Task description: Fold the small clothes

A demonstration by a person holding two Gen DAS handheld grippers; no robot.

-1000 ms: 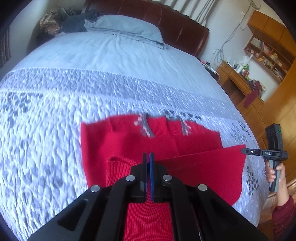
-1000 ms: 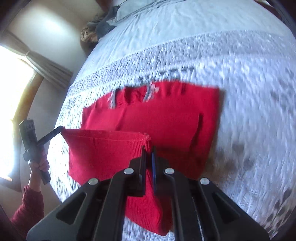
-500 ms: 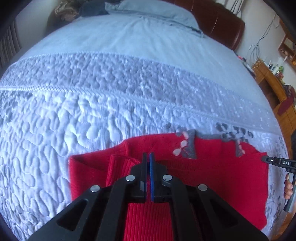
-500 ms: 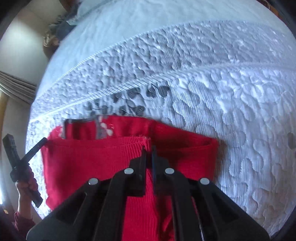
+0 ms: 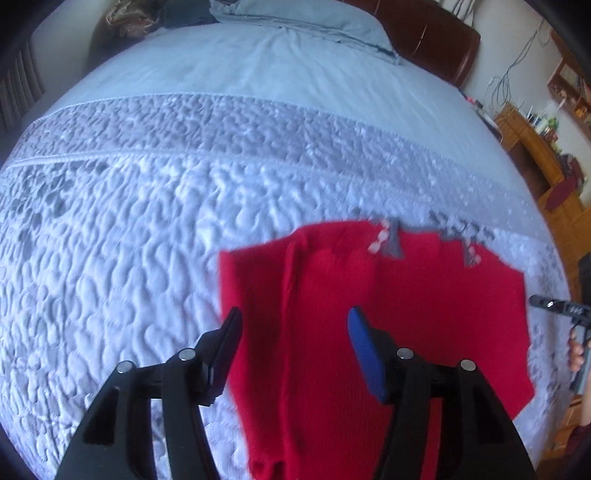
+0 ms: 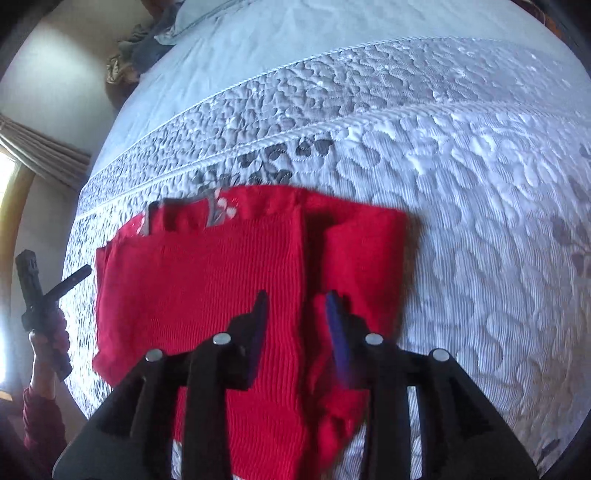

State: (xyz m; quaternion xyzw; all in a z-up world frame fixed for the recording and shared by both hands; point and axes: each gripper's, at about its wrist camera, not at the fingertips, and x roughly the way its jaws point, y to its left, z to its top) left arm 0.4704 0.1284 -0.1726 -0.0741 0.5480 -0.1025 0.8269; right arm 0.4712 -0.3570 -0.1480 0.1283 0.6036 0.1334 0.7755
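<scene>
I see the red sweater (image 5: 388, 295) lying folded on the quilted bedspread (image 5: 129, 240), well short of the pillow (image 5: 295, 18). My left gripper (image 5: 293, 325) and right gripper (image 6: 295, 306) both hover above the sweater, jaws spread, holding nothing.

No legible text, label or number on anything.

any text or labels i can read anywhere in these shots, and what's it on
Nothing can be read for certain.
White marks on the other gripper's black bar in the left wrist view: too small and blurred to read.
Red sweater: grey collar trim with a pale flower-like pattern, no lettering.
Quilted bedspread: leaf pattern only, no text.
</scene>
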